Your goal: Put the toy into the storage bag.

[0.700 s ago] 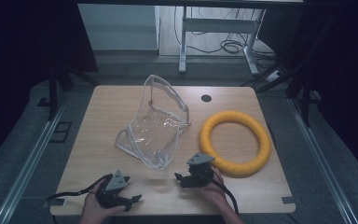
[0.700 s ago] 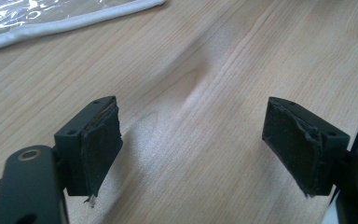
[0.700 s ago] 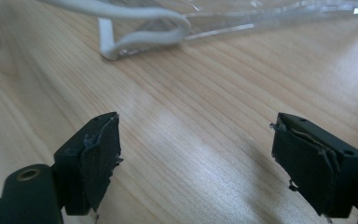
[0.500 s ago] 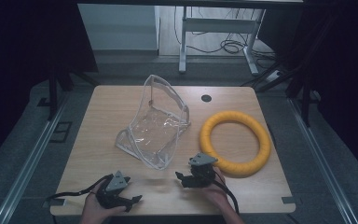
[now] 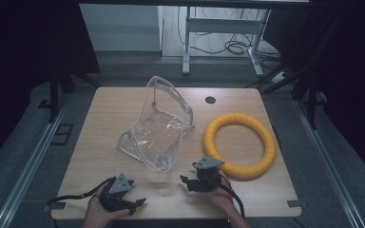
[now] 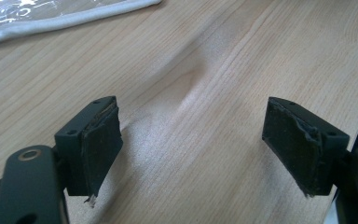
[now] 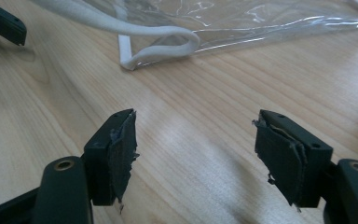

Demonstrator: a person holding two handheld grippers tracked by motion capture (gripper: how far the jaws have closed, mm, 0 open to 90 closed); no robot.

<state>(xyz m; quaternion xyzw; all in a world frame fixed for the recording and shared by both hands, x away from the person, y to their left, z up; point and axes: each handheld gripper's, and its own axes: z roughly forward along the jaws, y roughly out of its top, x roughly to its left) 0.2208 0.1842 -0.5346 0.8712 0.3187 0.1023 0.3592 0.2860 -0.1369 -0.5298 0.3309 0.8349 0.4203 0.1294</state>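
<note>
Wide wooden table (image 5: 123,118) under the high view, and on it the big pieces: a yellow ring (image 5: 240,145) lying flat on the right half, and left of it, near the middle, a clear plastic bag (image 5: 159,126) with white piping, its far side propped up and its near flap flat on the wood. Ring and bag sit just beside each other, not touching.

Down at the near edge, two hands. The right gripper (image 5: 186,182) hovers low over the table, just near of the bag's near corner and close to the ring's near-left curve, pointing left. In the right gripper view its jaws stand spread wide, bare wood between them, the bag's white-edged corner (image 7: 161,44) just ahead.

The left gripper (image 5: 140,203) sits at the near-left, well apart from the bag. In the left gripper view its jaws are spread too, nothing between the pads (image 6: 100,147), with the bag's piped edge (image 6: 65,18) farther off.
</note>
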